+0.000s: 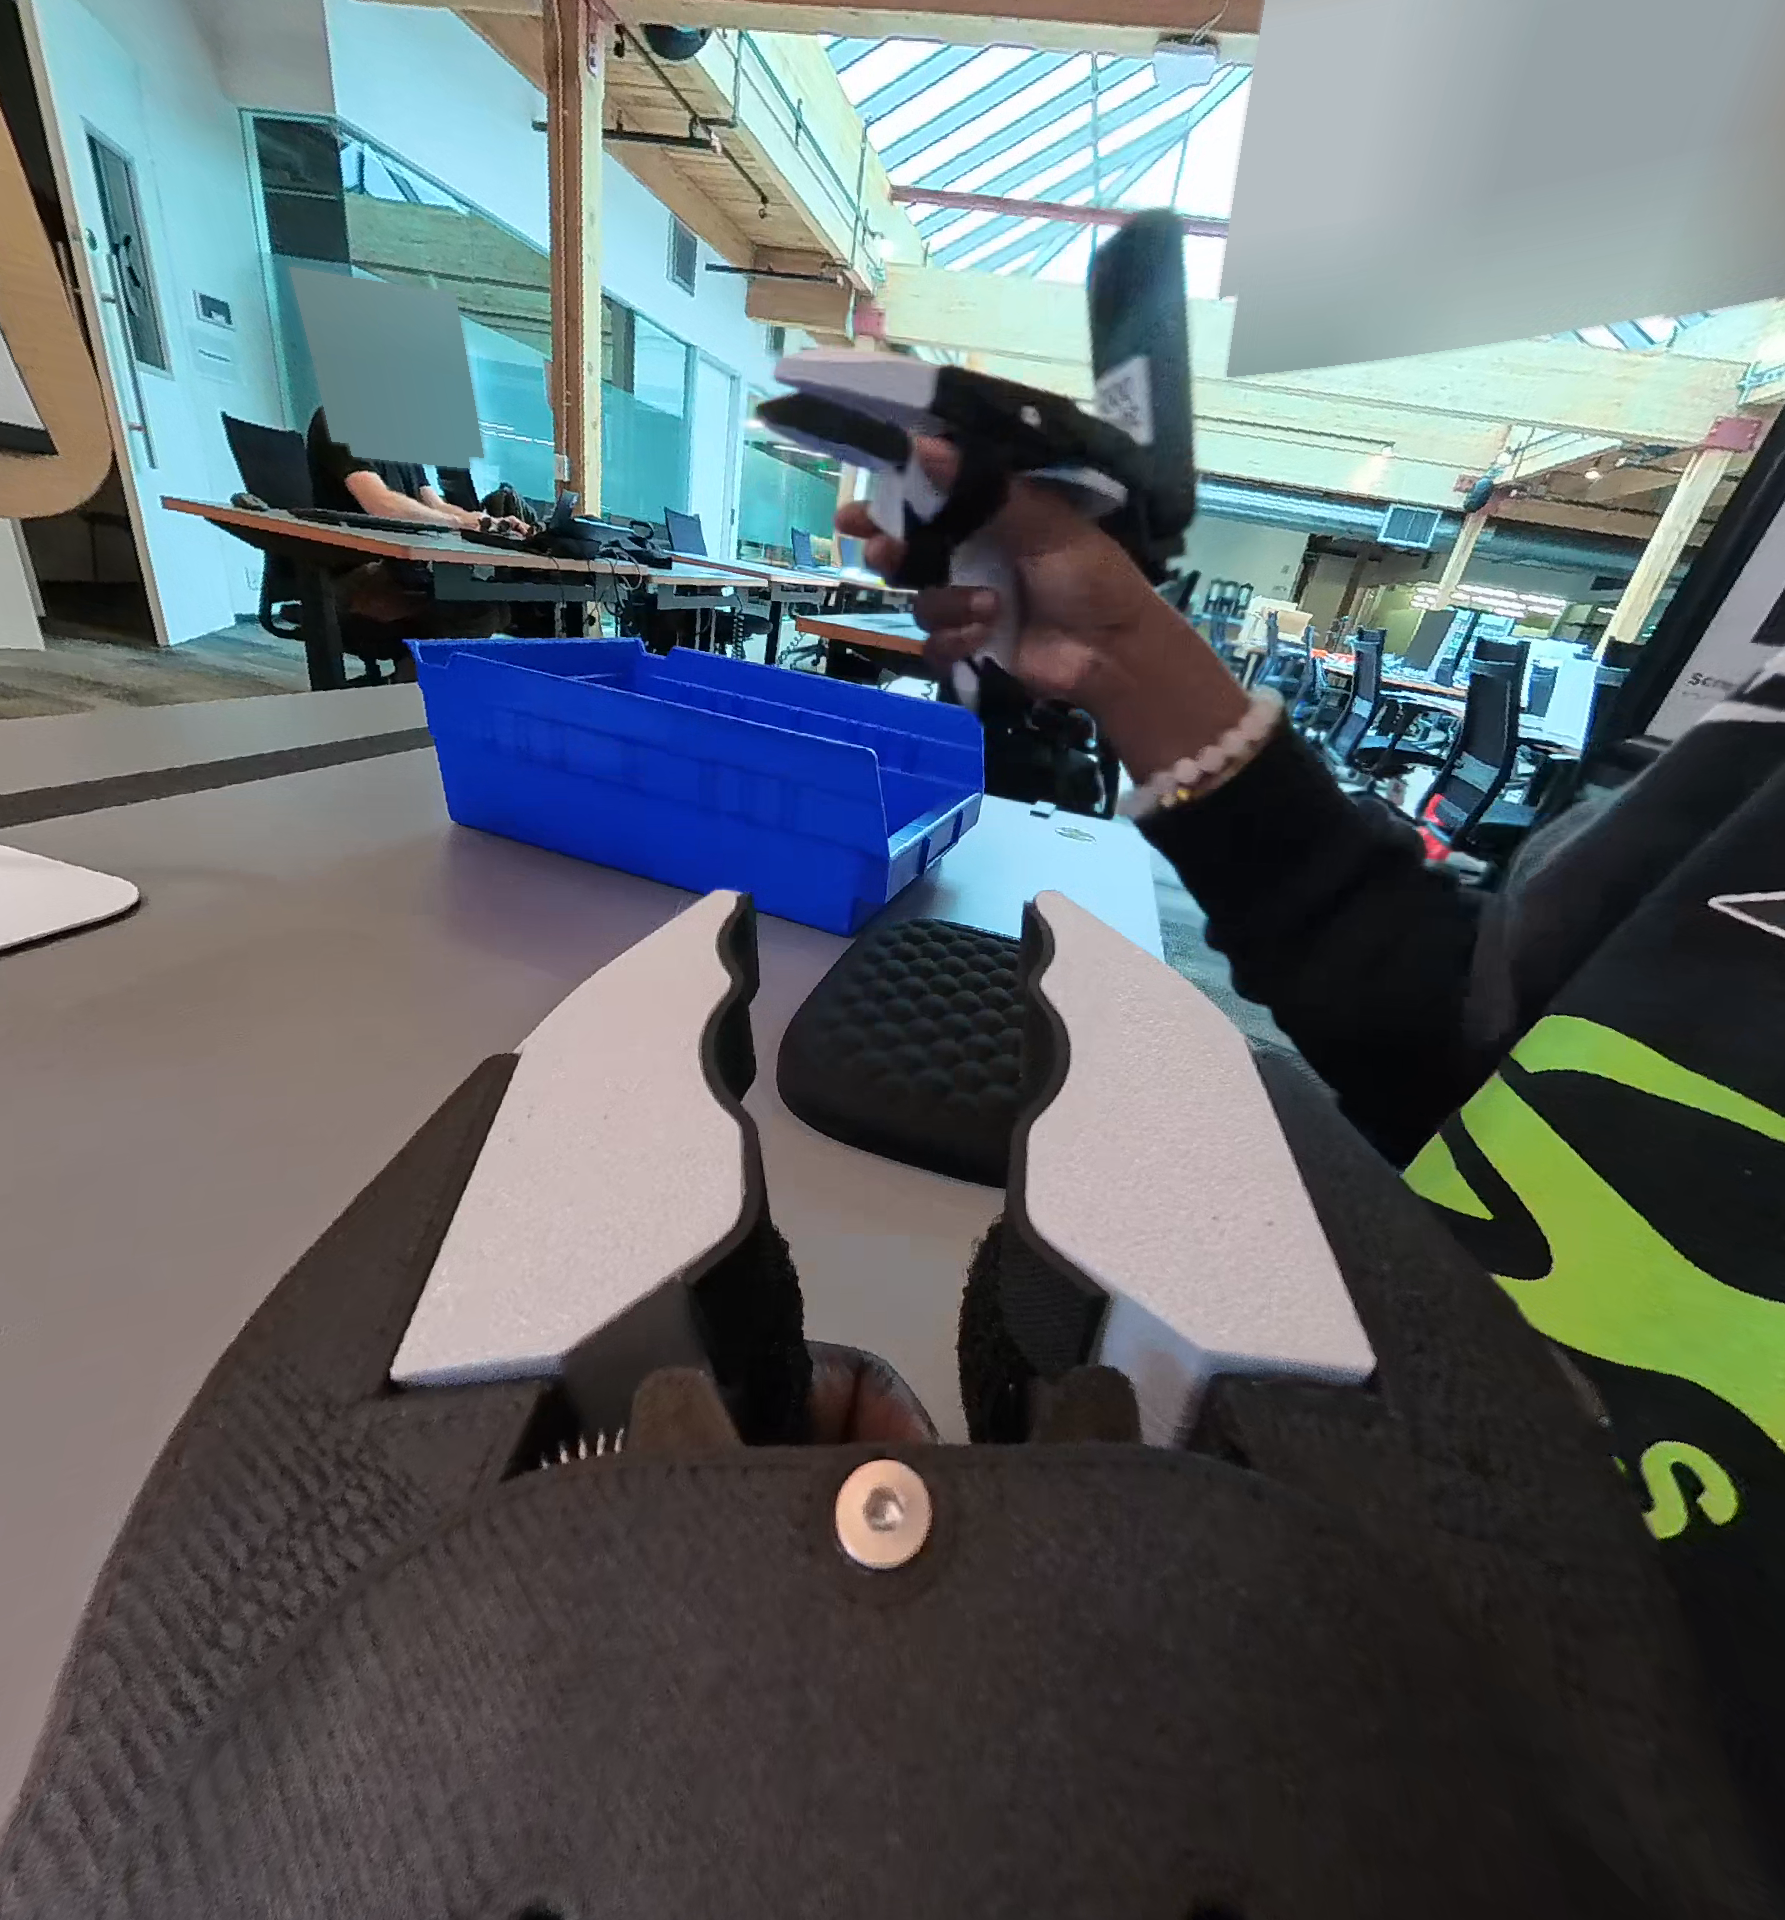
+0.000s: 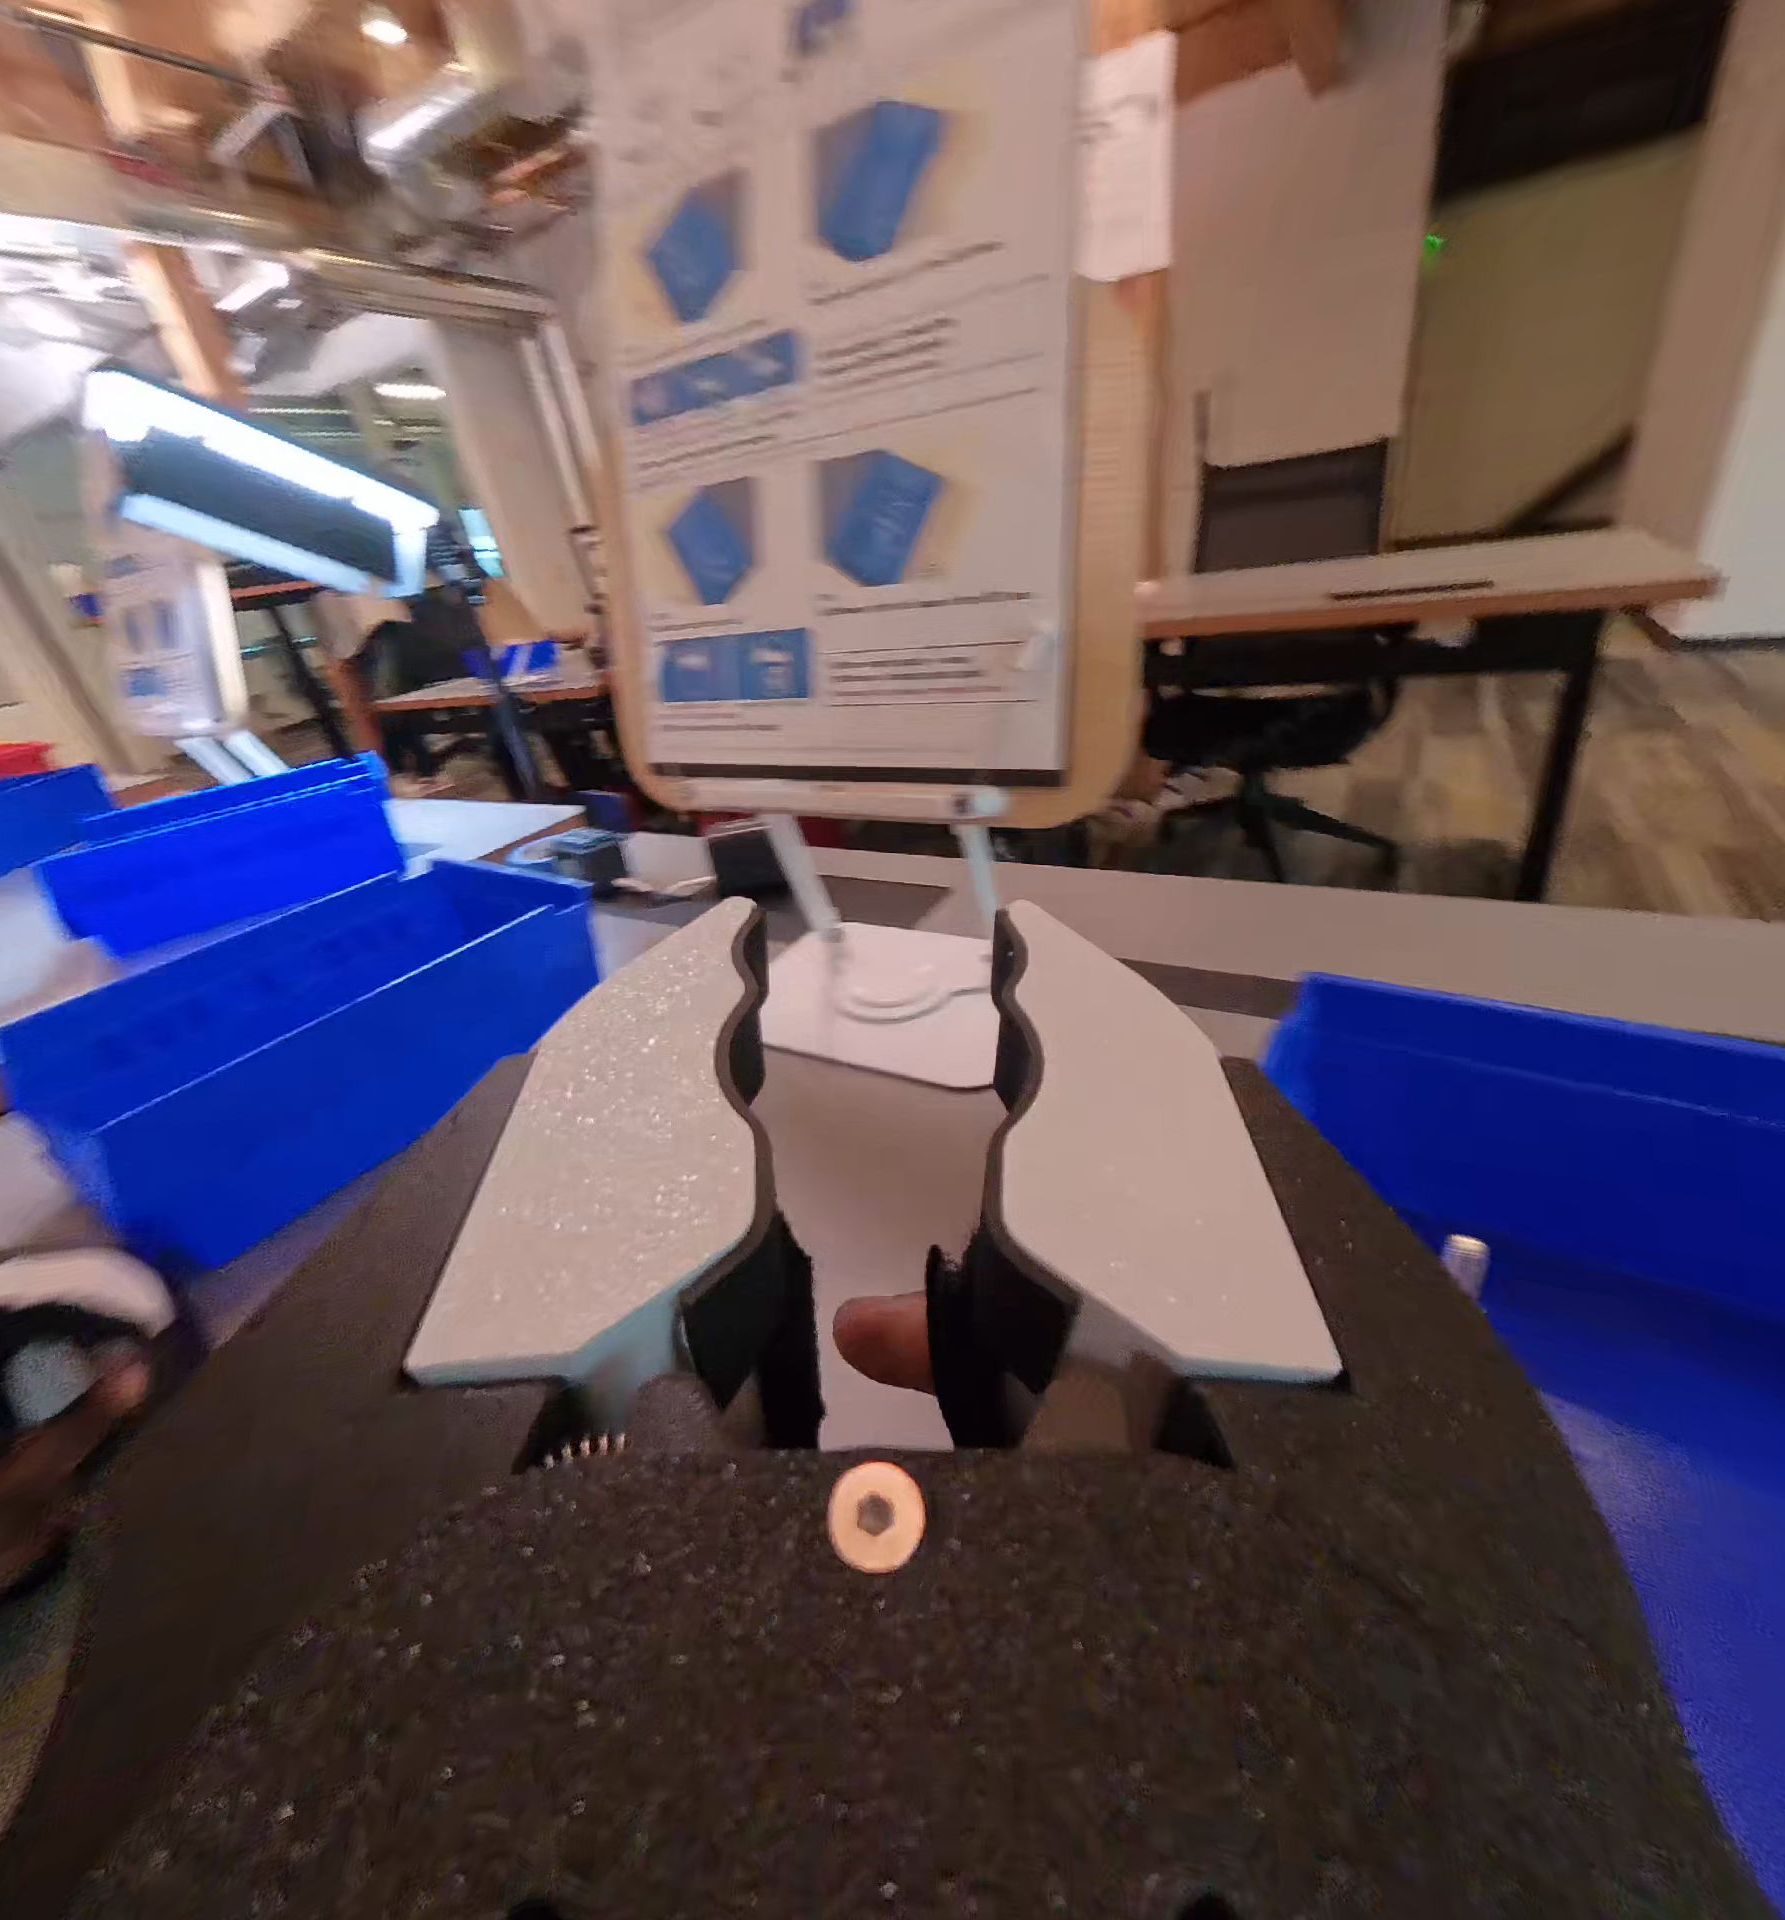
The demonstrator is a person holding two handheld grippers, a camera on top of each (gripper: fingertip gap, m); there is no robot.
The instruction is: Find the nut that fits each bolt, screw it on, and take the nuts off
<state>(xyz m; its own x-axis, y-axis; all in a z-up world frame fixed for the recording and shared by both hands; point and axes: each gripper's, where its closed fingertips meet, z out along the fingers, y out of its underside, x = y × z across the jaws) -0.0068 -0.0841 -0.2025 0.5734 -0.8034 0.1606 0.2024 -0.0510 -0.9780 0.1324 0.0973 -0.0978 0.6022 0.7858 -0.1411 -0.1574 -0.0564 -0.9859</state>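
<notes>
Above the grey table (image 1: 192,1039), both tools, left tool (image 1: 888,935) and right tool (image 2: 877,940), gape empty

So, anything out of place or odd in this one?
Nothing damaged or spilled. Both tongs are open and empty: the left tongs sit low over the grey table, the right tongs raised in the air above the blue bin. No nut is visible.

Grey table (image 1: 244,1039), dark strip across far part. Resting directly on it: blue bin (image 1: 701,779); black textured pad (image 1: 909,1039) just beside the bin's near end; flat white stand base (image 2: 867,1008) carrying an upright instruction board (image 2: 846,416); second blue bin (image 2: 275,1060) at left.
</notes>
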